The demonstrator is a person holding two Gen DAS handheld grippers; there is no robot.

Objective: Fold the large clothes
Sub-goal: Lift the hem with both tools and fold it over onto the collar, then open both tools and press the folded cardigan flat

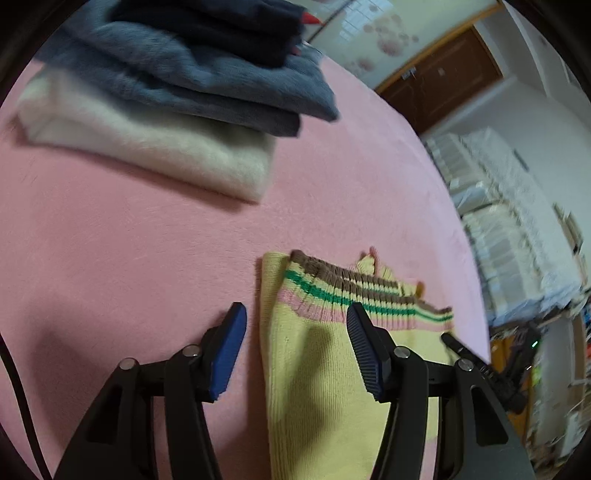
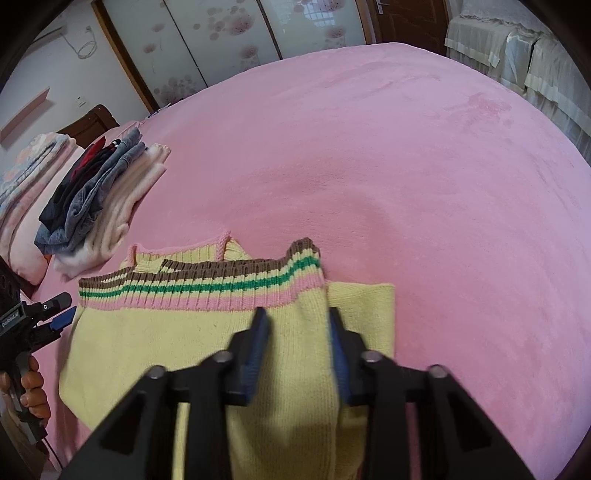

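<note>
My left gripper (image 1: 295, 321) hangs wide open over the left edge of the yellow sweater (image 2: 184, 343), gripping nothing. My right gripper (image 2: 297, 325) sits half-spread above a raised fold, sweater flat on the pink bed (image 2: 406, 166). Folded stack (image 1: 166, 110) lies well apart.

Pink bedspread (image 2: 406, 147), floral sliding wardrobe doors (image 2: 229, 33), brown door (image 1: 439, 85)

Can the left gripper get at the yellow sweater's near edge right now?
Probably yes: the left gripper is open above the yellow sweater, straddling its edge on the pink blanket, with nothing between them.
</note>
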